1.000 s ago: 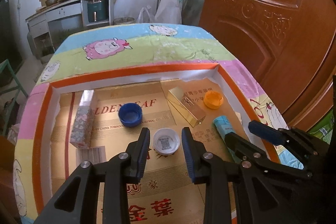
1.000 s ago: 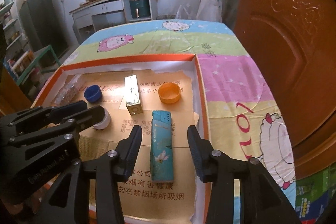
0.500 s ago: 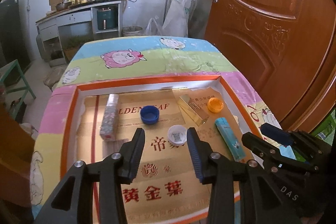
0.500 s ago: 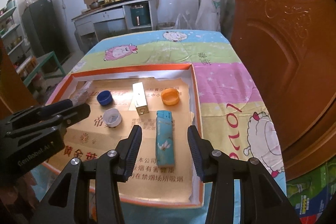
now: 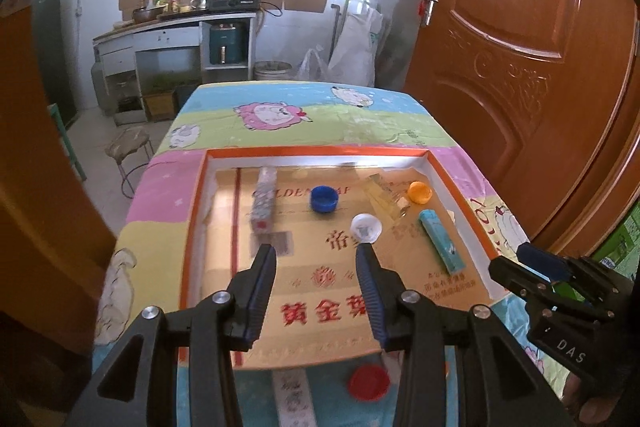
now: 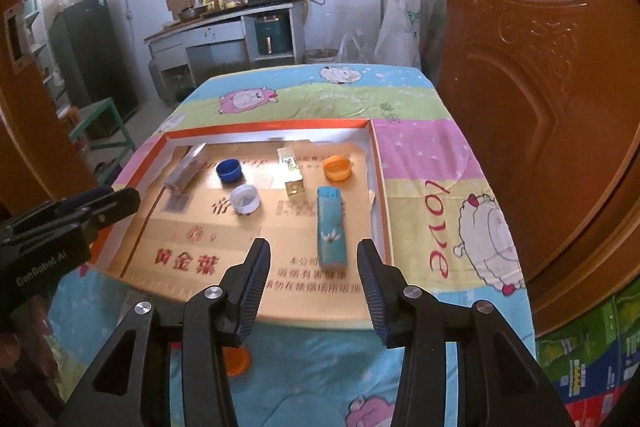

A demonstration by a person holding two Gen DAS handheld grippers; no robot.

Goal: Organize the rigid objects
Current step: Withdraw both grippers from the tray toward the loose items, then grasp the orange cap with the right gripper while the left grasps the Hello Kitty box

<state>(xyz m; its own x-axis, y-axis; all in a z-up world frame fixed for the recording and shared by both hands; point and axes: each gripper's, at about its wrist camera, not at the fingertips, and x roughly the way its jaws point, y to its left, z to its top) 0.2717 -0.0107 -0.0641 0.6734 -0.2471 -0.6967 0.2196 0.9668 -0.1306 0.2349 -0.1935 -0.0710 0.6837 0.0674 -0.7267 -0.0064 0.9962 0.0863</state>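
Observation:
An orange-rimmed shallow box [image 5: 320, 149] [image 6: 377, 179] lies on the table. In it are a blue cap [image 5: 323, 198] [image 6: 229, 169], a white cap [image 5: 365, 227] [image 6: 245, 199], an orange cap [image 5: 419, 191] [image 6: 337, 167], a gold box [image 5: 387, 198] [image 6: 291, 175], a teal lighter [image 5: 441, 241] [image 6: 330, 225] and a patterned box [image 5: 263, 197] [image 6: 185, 169]. My left gripper [image 5: 316, 283] is open and empty above the box's near edge. My right gripper [image 6: 312, 285] is open and empty, just short of the lighter.
A red cap [image 5: 368, 381] lies on the cartoon tablecloth in front of the box; an orange cap [image 6: 237, 361] shows under my right gripper. A wooden door [image 5: 532, 67] stands close on the right. A stool [image 5: 130, 147] and a kitchen counter [image 6: 224, 23] are beyond the table.
Both grippers have pulled back and up from the box, so more of the table and room shows. Both stay open and empty. The objects in the box have not moved.

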